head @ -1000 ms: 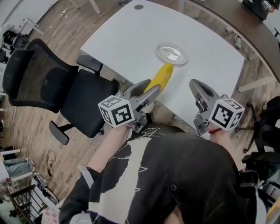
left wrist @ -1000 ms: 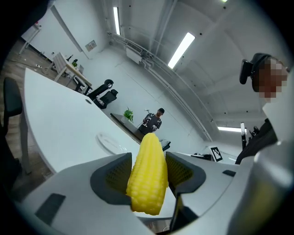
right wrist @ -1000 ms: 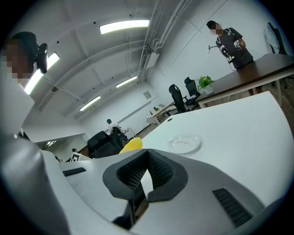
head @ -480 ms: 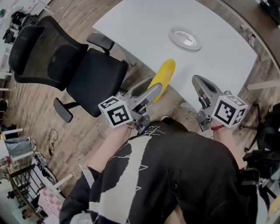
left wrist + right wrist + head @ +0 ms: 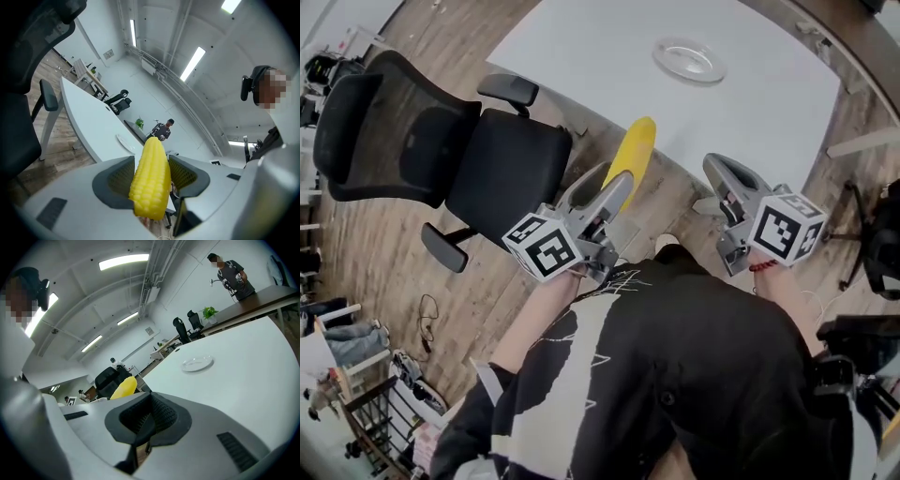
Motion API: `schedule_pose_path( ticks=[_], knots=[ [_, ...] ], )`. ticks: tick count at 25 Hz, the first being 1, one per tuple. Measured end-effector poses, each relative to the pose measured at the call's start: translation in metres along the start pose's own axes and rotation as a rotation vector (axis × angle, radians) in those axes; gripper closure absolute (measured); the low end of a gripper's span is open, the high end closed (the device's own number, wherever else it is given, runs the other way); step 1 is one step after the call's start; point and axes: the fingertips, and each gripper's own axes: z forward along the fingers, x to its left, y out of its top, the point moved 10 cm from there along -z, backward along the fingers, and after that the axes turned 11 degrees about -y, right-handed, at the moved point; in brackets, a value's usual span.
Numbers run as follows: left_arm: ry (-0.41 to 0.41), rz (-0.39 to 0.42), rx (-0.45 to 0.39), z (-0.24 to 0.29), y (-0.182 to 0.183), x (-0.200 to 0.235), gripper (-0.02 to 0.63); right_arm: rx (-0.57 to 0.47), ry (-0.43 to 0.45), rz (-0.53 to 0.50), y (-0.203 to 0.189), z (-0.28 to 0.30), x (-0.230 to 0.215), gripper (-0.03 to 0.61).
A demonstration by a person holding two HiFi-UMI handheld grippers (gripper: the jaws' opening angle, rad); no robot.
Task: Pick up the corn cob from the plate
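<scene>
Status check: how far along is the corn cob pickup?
Done: the corn cob is off the plate, which lies bare on the table. In hand: the left hand-held gripper clamps the cob between its jaws, well away from the plate. The right hand-held gripper is shut and empty. Left: nothing visible for the pickup itself.

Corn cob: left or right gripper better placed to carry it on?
Left. The left gripper is clamped on the corn cob, clear of the empty plate. The right gripper is shut and holds nothing.
</scene>
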Motion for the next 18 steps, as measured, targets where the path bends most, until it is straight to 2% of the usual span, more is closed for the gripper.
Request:
schedule_pose_path(
  ticks=[8, 12, 18],
  knots=[
    [-0.065, -0.008, 0.037, -0.029, 0.005, -0.008, 0.379, -0.063, -0.108, 0.003, -0.025, -0.028, 0.041, 0.563],
    [-0.104, -0.005, 0.049, -0.038, 0.005, -0.014, 0.391, -0.086, -0.1, 0.016, -0.043, -0.038, 0.049, 0.563],
    [-0.167, -0.093, 0.025, -0.046, -0.003, -0.019, 0.395, -0.104, -0.127, 0.018, -0.06, -0.052, 0.063, 0.563]
  ],
)
